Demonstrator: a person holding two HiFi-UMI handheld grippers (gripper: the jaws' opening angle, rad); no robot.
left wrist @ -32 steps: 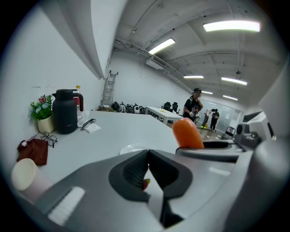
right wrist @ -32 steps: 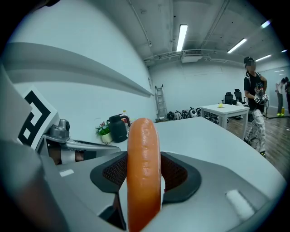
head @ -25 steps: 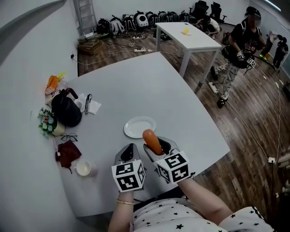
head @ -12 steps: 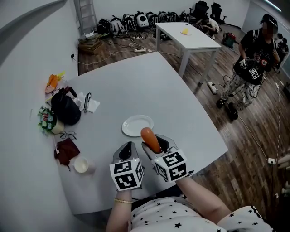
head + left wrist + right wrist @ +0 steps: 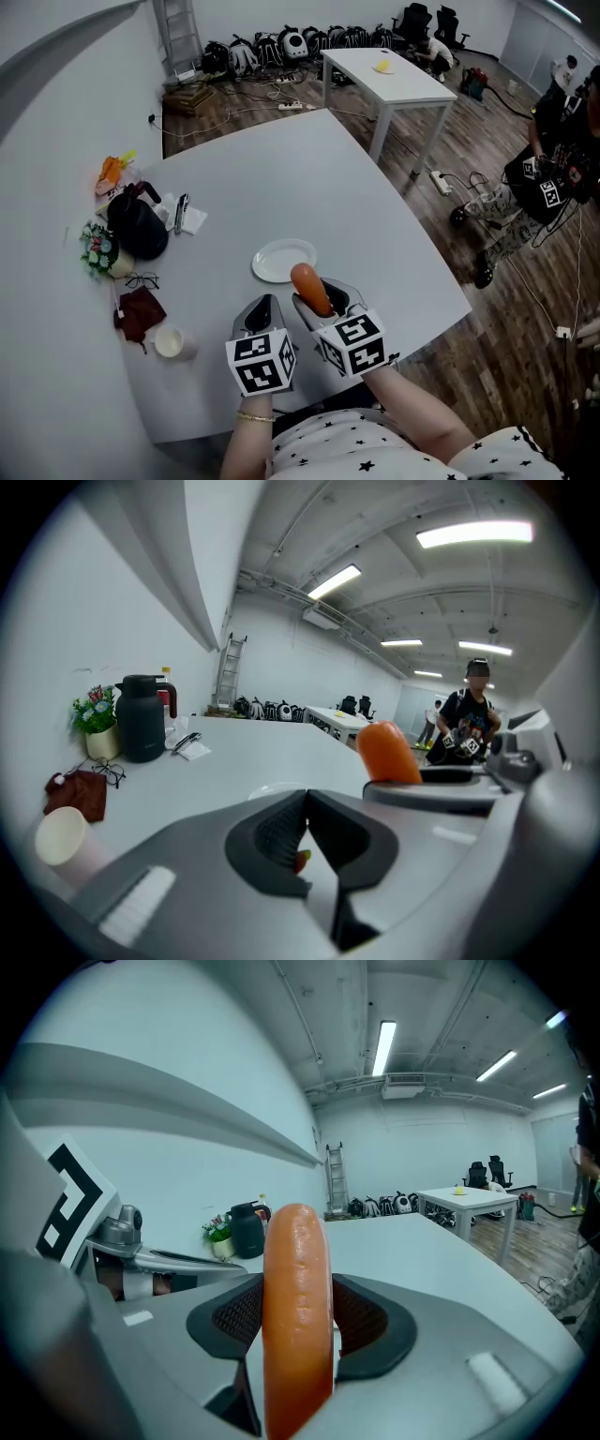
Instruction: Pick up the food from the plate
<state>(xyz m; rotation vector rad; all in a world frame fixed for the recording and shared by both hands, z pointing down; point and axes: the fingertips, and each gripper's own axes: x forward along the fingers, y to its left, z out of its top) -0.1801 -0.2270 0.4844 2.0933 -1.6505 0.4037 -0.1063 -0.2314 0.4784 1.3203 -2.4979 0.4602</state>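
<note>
- The right gripper (image 5: 325,300) is clenched on a smooth orange sausage-shaped piece of food (image 5: 298,1288), its dark ribbed pads pressing on both sides.
- The food stands roughly upright between the jaws, in the air just near and right of the round white plate (image 5: 274,270).
- The plate lies bare on the pale grey table (image 5: 309,187), with nothing else on it.
- The left gripper (image 5: 305,832) is clenched with its jaws together and holds nothing, just left of the right one.
- Judged from this, the pick-up itself looks done: the food is clear of the plate, and only carrying it or setting it down could remain.
</note>
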